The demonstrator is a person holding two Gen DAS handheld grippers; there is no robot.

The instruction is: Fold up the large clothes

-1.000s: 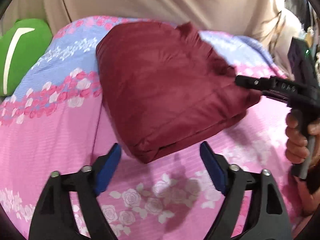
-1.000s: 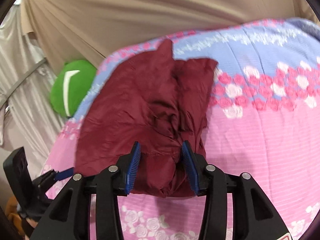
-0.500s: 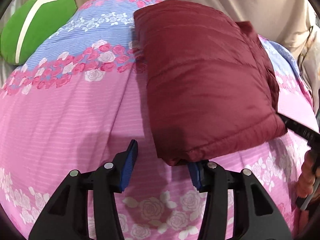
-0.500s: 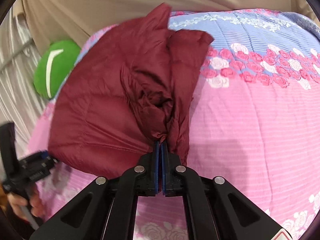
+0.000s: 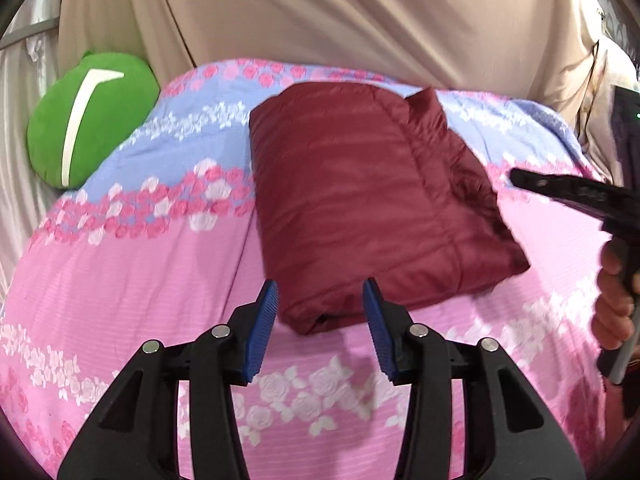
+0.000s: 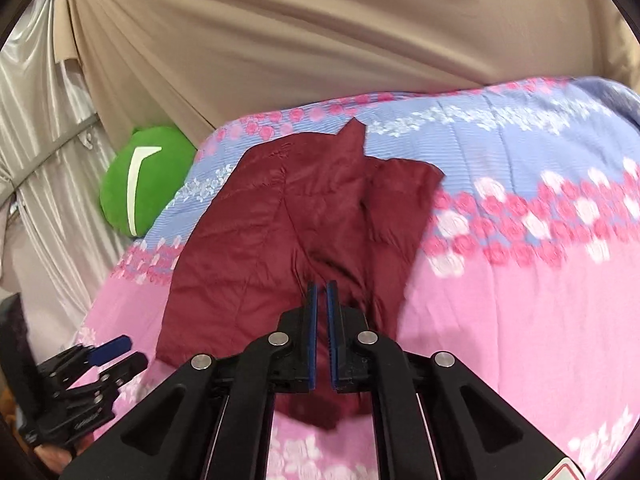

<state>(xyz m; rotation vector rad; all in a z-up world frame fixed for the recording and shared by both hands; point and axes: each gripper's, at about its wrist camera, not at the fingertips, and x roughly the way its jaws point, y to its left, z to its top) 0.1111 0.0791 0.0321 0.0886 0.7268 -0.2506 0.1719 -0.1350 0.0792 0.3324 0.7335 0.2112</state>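
A maroon padded jacket (image 5: pixel 360 208) lies folded into a thick rectangle on the floral bed cover (image 5: pixel 120 280). My left gripper (image 5: pixel 320 290) hovers at its near corner. Its jaws are closing. The corner shows between the blue pads, but they do not touch it. In the right wrist view the jacket (image 6: pixel 280 240) shows a rumpled sleeve side. My right gripper (image 6: pixel 322 286) hangs just above that side. Only a thin slit parts its pads, easing open, with no cloth in it. Each gripper shows in the other's view: right (image 5: pixel 516 176), left (image 6: pixel 128 354).
A green round cushion (image 5: pixel 88 120) sits at the bed's far left corner. Beige draped fabric (image 5: pixel 360 20) hangs behind the bed and silver curtains (image 6: pixel 48 200) to the left. A person's hand (image 5: pixel 612 300) holds the right gripper's handle. The pink cover (image 6: pixel 520 320) spreads right of the jacket.
The left jaws narrowed and drew back from the jacket's corner. The right jaws pinched the sleeve folds half a second ago, then let go and lifted; the jacket now lies flatter.
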